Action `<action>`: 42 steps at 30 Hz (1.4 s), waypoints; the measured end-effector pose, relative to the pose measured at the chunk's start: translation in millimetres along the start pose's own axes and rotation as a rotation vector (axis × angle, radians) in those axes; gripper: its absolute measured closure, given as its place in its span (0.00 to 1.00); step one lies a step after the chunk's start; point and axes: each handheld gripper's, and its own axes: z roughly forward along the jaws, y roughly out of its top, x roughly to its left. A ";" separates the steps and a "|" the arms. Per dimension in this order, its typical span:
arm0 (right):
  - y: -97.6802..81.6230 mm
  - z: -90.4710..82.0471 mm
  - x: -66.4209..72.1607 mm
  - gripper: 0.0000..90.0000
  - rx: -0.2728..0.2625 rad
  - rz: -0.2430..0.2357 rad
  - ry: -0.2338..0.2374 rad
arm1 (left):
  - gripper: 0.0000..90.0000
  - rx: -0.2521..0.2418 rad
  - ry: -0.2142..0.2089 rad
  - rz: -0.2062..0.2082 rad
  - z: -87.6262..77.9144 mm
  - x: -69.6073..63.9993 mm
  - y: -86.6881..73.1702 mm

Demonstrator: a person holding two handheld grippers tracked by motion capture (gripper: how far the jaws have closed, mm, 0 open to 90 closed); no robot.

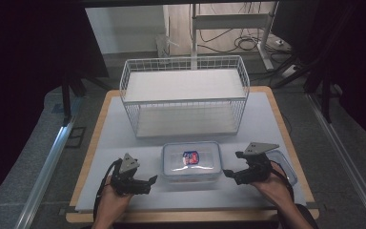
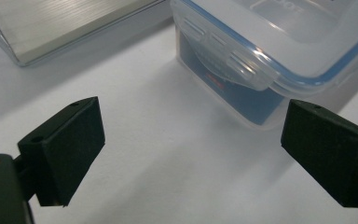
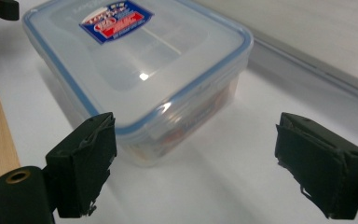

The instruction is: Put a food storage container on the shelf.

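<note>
Both pairs of jaws stand wide apart with nothing between them: the left gripper sits just off the near-left corner of the plastic box, and the right gripper just off its right end, each pointing in toward it. Through the left gripper view the box shows a latch flap on the end facing the jaws, folded down over the blue seal; from the right gripper view the box shows its other end, where a similar flap looks pressed down too. The work in hand seems to be the latches on this lidded box, so I'd bring each gripper in square to its flap, keep the box from sliding on the smooth white tabletop by working both ends evenly, and catch only the flap's lip, not the lid's rim. The box rests at the near middle of the tabletop, lid on, a red and blue label on top, and something dark with red print inside that I can't make out through the cloudy wall. Beyond it a white wire basket stands with nothing visible in it. A second clear lid or tray lies at the near right, behind the right gripper.
</note>
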 end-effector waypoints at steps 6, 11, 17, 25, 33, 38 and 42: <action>8.0 5.2 -3.6 0.11 -0.006 0.050 0.013 | 0.07 0.016 -0.063 -0.022 6.6 0.7 14.9; 11.4 13.9 -2.7 0.03 0.026 0.055 0.050 | 0.07 0.010 -0.153 -0.069 16.3 4.0 22.6; 17.4 24.4 -3.4 0.03 0.055 0.089 0.097 | 0.07 0.046 -0.238 -0.128 30.9 8.3 28.4; 21.0 45.0 -12.0 0.06 0.124 0.198 0.204 | 0.05 0.069 -0.379 -0.190 54.9 8.2 37.4; 20.3 52.3 -16.9 0.13 0.155 0.304 0.287 | 0.09 0.121 -0.454 -0.288 62.2 13.6 39.1; 19.7 45.4 -18.1 0.23 0.142 0.313 0.287 | 0.16 0.122 -0.452 -0.276 54.3 13.1 38.6; 18.4 38.3 -16.2 0.32 0.128 0.308 0.289 | 0.32 0.079 -0.476 -0.325 45.1 19.5 32.9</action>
